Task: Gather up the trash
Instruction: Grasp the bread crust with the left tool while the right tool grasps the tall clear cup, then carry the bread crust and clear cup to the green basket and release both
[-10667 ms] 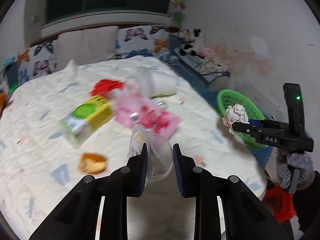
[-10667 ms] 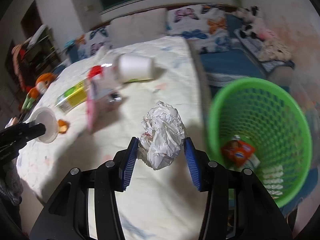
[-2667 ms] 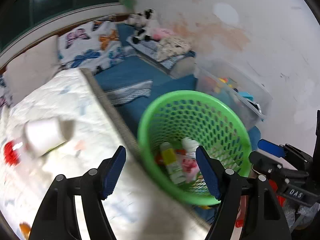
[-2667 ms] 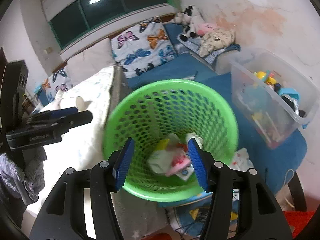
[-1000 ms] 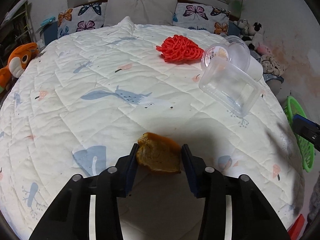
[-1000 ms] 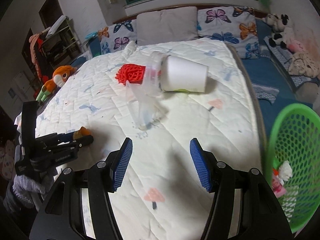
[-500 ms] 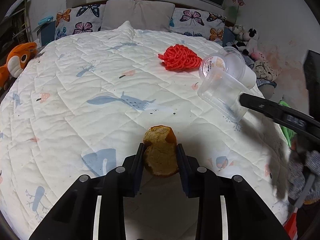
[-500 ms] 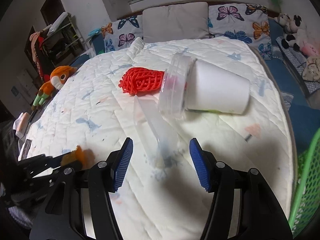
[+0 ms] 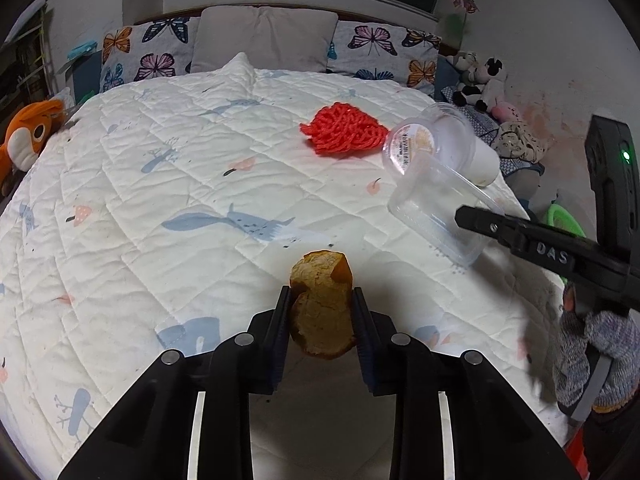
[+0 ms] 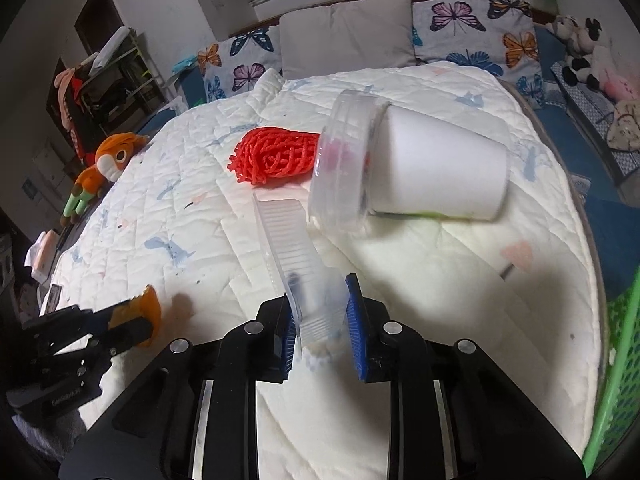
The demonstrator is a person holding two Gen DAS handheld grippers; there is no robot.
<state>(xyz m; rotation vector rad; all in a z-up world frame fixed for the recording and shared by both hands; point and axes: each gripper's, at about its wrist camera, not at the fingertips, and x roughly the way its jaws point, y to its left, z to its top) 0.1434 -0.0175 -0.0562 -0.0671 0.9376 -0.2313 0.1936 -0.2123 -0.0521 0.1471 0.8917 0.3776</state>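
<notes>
My left gripper [image 9: 320, 312] is shut on an orange-brown peel [image 9: 322, 304] just above the white quilt; the peel also shows in the right wrist view [image 10: 138, 314]. My right gripper [image 10: 320, 320] is shut on the near end of a clear plastic box [image 10: 294, 256], which also shows in the left wrist view [image 9: 438, 212]. A red mesh net [image 9: 344, 134] lies further back on the bed. A clear lidded tub with a white cup [image 10: 436, 170] lies on its side beside the box. The green basket [image 10: 616, 376] stands off the bed's right edge.
Butterfly pillows [image 9: 264, 44] line the headboard. An orange plush toy [image 10: 104, 166] sits at the bed's left edge. Stuffed animals [image 9: 480, 80] lie on a blue mattress to the right. The white quilt [image 9: 160, 200] spreads to the left.
My right gripper has moved forward and closed on the clear plastic box. My left gripper has closed on the peel and lifted it slightly.
</notes>
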